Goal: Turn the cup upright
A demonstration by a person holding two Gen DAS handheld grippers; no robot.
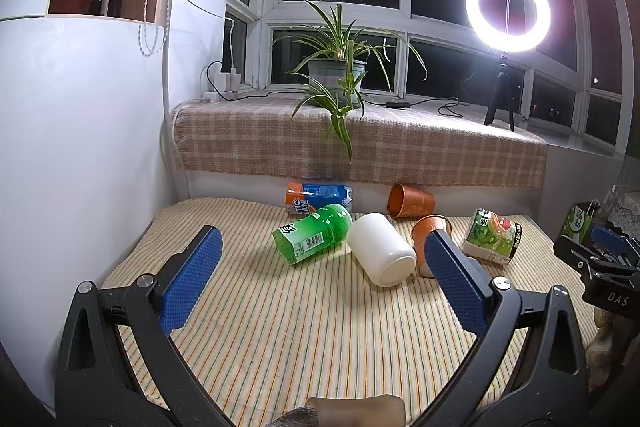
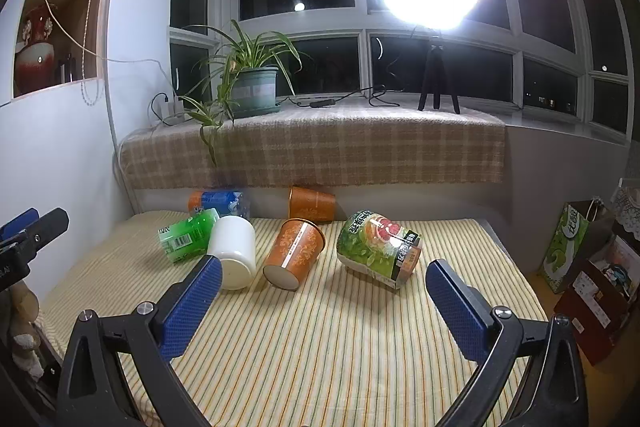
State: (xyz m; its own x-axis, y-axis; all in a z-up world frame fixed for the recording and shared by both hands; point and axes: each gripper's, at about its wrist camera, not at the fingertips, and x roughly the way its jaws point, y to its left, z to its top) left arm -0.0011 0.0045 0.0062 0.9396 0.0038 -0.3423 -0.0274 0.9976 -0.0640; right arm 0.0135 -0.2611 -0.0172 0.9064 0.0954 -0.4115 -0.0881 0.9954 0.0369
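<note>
Striped tablecloth (image 2: 340, 347) covers the work surface, w/ several containers tipped over in a loose cluster at the far half, approx 12 o'clock from both tongs. Largest: green printed noodle cup (image 2: 378, 251) on its side, at 1 o'clock from the right gripper (image 2: 324, 285). White cup (image 2: 234, 251) lies on its side, base toward the cameras, mouth hidden on the far side; long axis runs approx 6-to-12 in the right view, 5-to-11 in the left view (image 1: 380, 249). Just beside it, the orange patterned cup (image 2: 294, 253) is also down, base near, open rim far, axis 7-to-1; it sits dead centre btwn the right gripper's open jaws, at 12 o'clock. In the left view the same cup (image 1: 430, 231) is half hidden behind the right-hand pad. Green bottle (image 1: 314, 233) lies crosswise, touching or nearly touching the white cup. Behind: a blue-orange bottle (image 1: 318, 197) and a 2nd orange cup (image 1: 410, 201), both on their sides against the back wall. Left gripper (image 1: 324, 263) spread wide, holding nothing; white cup at its 12-1 o'clock. Right gripper likewise spread, empty. Judgement: which cup is meant is unclear; if the orange one, right hand is better lined up, and the rim must swing up from the far end.
</note>
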